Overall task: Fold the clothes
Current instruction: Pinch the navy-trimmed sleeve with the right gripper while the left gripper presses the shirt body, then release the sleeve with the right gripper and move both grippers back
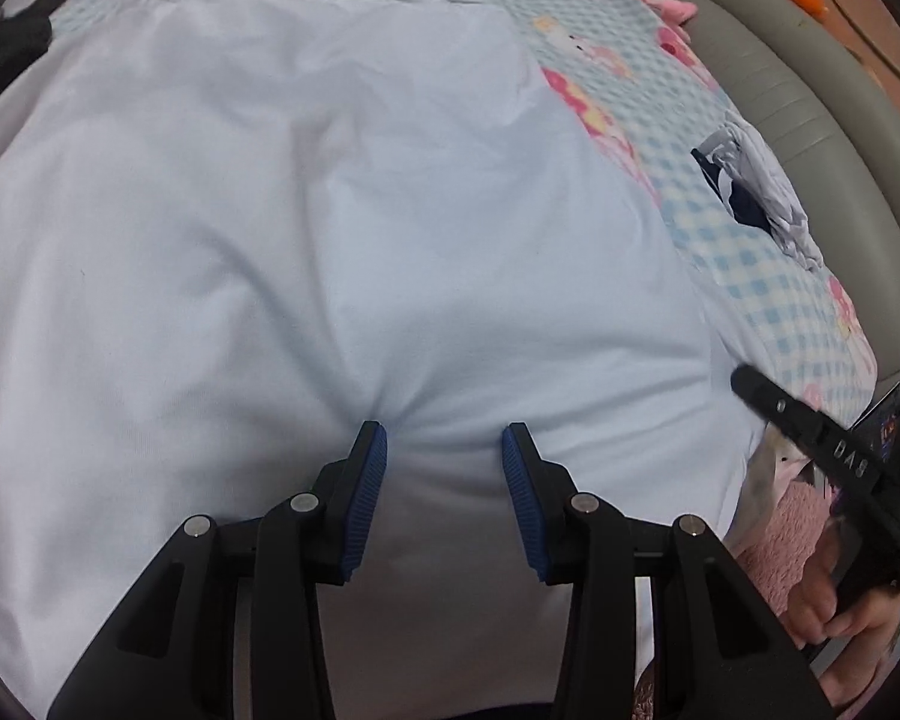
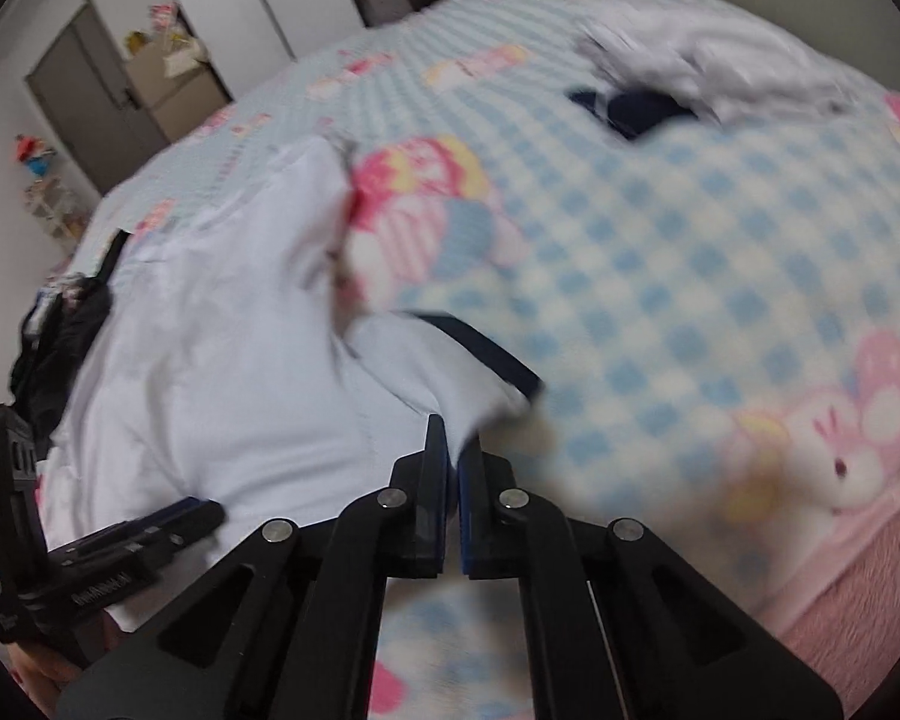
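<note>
A white shirt (image 1: 330, 210) lies spread over the bed and fills most of the left wrist view. My left gripper (image 1: 444, 438) is open, its blue pads (image 1: 366, 480) resting on the cloth, which puckers between them. In the right wrist view the same shirt (image 2: 222, 372) lies at the left. Its sleeve with a navy cuff (image 2: 486, 354) is lifted off the bed. My right gripper (image 2: 455, 450) is shut on that sleeve's edge. The right gripper (image 1: 810, 438) also shows at the right edge of the left wrist view, held by a hand (image 1: 834, 606).
A blue-checked blanket (image 2: 660, 276) with pink cartoon prints covers the bed. A crumpled white and navy garment (image 2: 690, 72) lies further back on it. A black garment (image 2: 60, 336) sits beyond the shirt. A grey padded bed frame (image 1: 810, 90) borders the bed.
</note>
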Demonstrator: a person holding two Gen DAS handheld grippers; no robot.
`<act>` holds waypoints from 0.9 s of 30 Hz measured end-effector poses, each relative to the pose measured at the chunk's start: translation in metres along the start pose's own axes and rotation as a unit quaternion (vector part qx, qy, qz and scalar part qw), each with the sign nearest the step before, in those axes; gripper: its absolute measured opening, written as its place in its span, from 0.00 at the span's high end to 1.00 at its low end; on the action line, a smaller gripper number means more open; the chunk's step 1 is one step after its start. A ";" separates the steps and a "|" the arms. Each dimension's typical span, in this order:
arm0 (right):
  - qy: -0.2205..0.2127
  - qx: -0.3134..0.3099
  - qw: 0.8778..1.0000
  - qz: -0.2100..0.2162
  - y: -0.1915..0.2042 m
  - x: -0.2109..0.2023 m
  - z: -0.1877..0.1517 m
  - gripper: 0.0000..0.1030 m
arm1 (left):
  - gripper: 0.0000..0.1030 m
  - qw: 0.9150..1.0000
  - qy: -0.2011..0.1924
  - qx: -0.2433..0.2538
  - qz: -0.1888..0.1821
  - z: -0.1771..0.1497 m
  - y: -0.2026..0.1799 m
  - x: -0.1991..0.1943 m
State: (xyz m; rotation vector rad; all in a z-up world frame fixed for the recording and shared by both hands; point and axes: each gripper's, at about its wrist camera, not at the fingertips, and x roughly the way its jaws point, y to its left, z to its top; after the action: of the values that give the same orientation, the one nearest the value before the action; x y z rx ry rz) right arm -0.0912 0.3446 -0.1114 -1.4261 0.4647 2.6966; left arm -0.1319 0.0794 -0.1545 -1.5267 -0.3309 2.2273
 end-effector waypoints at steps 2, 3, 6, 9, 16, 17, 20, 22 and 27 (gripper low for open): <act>-0.002 0.000 1.000 -0.005 0.002 -0.001 -0.004 0.99 | 0.59 1.000 -0.006 -0.006 -0.008 0.000 0.002 -0.005; -0.011 -0.003 1.000 -0.001 0.006 -0.006 -0.003 0.99 | 0.59 1.000 -0.009 -0.009 -0.012 0.000 0.002 -0.008; -0.062 -0.041 0.997 0.018 0.030 -0.033 0.005 0.99 | 0.59 0.999 -0.019 -0.018 -0.023 0.001 0.005 -0.016; -0.092 -0.111 0.987 0.068 0.072 -0.055 0.011 0.98 | 0.59 0.998 -0.038 -0.040 -0.026 0.003 0.016 -0.032; 0.077 -0.206 0.967 0.130 0.132 0.015 -0.025 0.77 | 0.59 0.995 -0.061 -0.072 -0.031 -0.001 0.045 -0.051; 0.073 -0.193 0.968 0.140 0.125 0.011 -0.026 0.77 | 0.59 0.995 -0.064 -0.069 -0.039 -0.002 0.047 -0.053; 0.060 -0.153 0.972 0.170 0.105 -0.003 -0.026 0.72 | 0.59 0.995 -0.067 -0.043 -0.064 0.001 0.037 -0.052; 0.035 -0.124 0.974 0.185 0.090 -0.023 -0.019 0.63 | 0.59 0.994 -0.065 -0.019 -0.081 0.004 0.023 -0.050; -0.023 -0.023 0.997 0.076 0.042 -0.050 -0.001 0.61 | 0.58 0.992 -0.051 0.060 -0.097 0.013 -0.027 -0.040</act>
State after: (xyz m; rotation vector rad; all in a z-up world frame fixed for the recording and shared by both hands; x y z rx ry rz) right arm -0.0694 0.3090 -0.0610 -1.3914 0.5318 2.8699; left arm -0.1262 0.0847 -0.1051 -1.2650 -0.3535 2.1368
